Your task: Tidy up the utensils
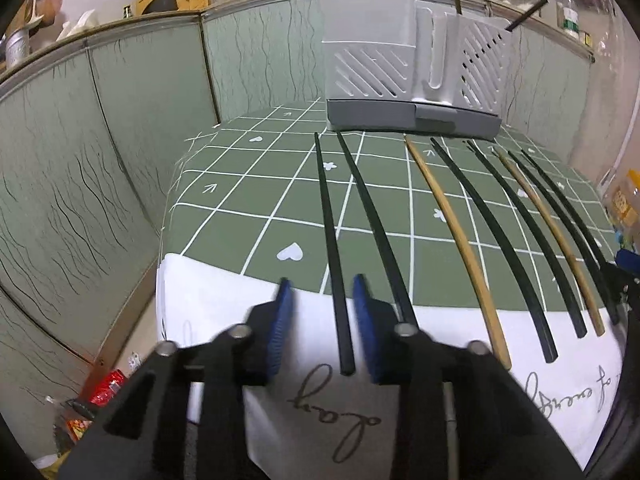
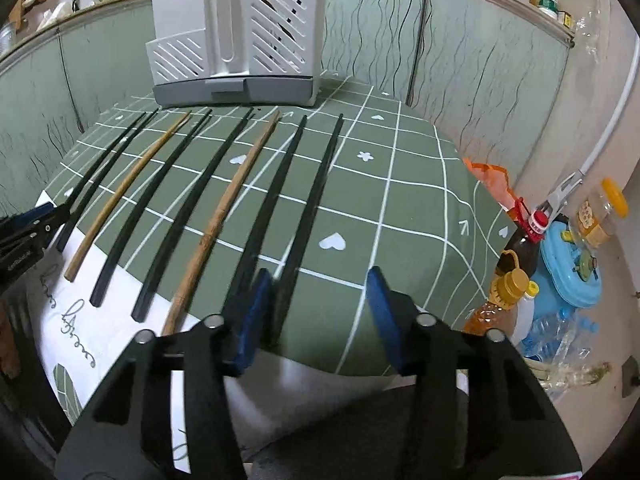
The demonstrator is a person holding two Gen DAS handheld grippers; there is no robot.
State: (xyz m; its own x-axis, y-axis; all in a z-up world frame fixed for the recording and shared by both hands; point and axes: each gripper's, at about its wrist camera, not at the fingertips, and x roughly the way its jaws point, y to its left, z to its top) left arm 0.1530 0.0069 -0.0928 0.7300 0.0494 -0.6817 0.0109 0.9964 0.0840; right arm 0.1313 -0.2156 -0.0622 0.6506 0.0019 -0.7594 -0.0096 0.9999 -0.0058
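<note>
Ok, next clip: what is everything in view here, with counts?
Black chopsticks: six, lying in a row on the table.
Wooden chopsticks: two, tan, lying among the black ones.
Utensil holder: one, white on a grey base, at the table's far edge; one wooden and one black stick stand in it.
Tablecloth: one, green with a white grid.
White cloth: one, under the chopsticks' near ends.
Bottles: several, off the table's right side.
Left gripper: open around the leftmost black chopstick.
Right gripper: open around the rightmost.
</note>
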